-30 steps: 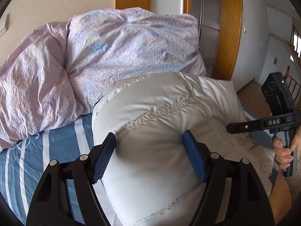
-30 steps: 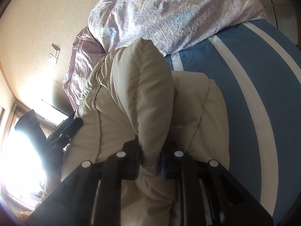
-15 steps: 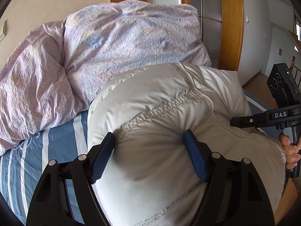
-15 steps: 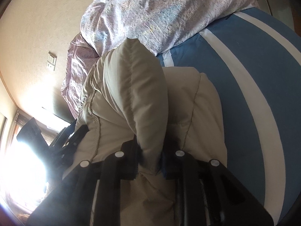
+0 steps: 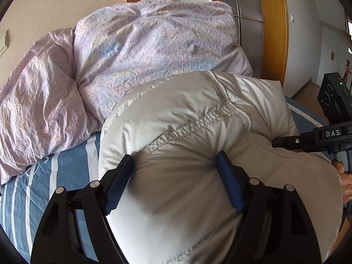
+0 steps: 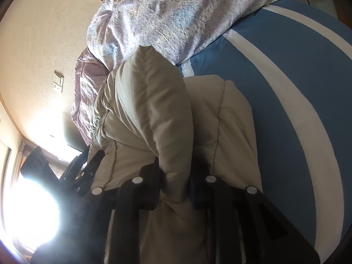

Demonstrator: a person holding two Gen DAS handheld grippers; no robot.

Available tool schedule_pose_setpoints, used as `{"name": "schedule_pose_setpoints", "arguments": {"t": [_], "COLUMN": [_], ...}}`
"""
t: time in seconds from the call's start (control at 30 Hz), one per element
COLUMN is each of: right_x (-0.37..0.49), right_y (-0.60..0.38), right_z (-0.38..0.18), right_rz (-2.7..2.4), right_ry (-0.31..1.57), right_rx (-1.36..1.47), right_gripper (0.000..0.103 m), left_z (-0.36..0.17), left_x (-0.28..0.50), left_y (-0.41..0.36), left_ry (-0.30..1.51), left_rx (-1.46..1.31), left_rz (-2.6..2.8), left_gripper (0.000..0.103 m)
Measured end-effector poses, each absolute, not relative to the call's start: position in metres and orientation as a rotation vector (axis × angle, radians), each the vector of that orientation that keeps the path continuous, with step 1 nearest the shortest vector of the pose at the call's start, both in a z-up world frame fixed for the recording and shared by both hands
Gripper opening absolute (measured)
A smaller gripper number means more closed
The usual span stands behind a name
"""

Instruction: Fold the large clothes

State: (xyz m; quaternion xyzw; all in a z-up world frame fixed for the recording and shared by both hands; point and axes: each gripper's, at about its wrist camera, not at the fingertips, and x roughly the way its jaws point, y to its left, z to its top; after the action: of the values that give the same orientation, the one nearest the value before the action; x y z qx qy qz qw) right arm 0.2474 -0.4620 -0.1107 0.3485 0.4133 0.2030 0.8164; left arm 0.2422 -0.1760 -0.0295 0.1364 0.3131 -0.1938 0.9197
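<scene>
A puffy cream padded jacket (image 5: 198,132) lies bunched on the blue striped bed sheet (image 5: 44,176). My left gripper (image 5: 173,180) spans a thick roll of it; both blue pads (image 5: 118,182) dent the fabric, jaws wide. In the right wrist view my right gripper (image 6: 176,187) is shut on a narrow upright fold of the same jacket (image 6: 149,110), which rises above the jaws. The right tool's black body (image 5: 334,110) shows at the right edge of the left wrist view, gripped by a hand (image 5: 345,182).
A crumpled lilac duvet (image 5: 143,55) is heaped at the head of the bed, just behind the jacket. A wooden door frame (image 5: 272,33) stands behind right. Bare striped sheet (image 6: 286,88) lies right of the jacket. A bright window (image 6: 28,209) glares at lower left.
Both grippers have sunk a little with the jacket, which now fills more of the left wrist view and hides more of the sheet. Both grips are unchanged.
</scene>
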Motion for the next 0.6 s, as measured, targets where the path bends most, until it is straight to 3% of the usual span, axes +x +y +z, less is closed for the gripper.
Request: {"name": "schedule_pose_setpoints", "arguments": {"t": [0.17, 0.27, 0.6], "right_x": [0.244, 0.237, 0.210], "right_y": [-0.459, -0.450, -0.441], "right_z": [-0.100, -0.072, -0.015], "right_rz": [0.380, 0.270, 0.144], "right_ry": [0.888, 0.878, 0.647], "right_rx": [0.708, 0.605, 0.563], "right_gripper": [0.023, 0.033, 0.034], "left_z": [-0.029, -0.030, -0.029], "left_x": [0.241, 0.243, 0.244], "left_y": [-0.176, -0.175, -0.178], "left_ry": [0.643, 0.648, 0.644], "left_rx": [0.285, 0.285, 0.297], "left_rz": [-0.401, -0.408, -0.395], "left_gripper": [0.078, 0.078, 0.078]}}
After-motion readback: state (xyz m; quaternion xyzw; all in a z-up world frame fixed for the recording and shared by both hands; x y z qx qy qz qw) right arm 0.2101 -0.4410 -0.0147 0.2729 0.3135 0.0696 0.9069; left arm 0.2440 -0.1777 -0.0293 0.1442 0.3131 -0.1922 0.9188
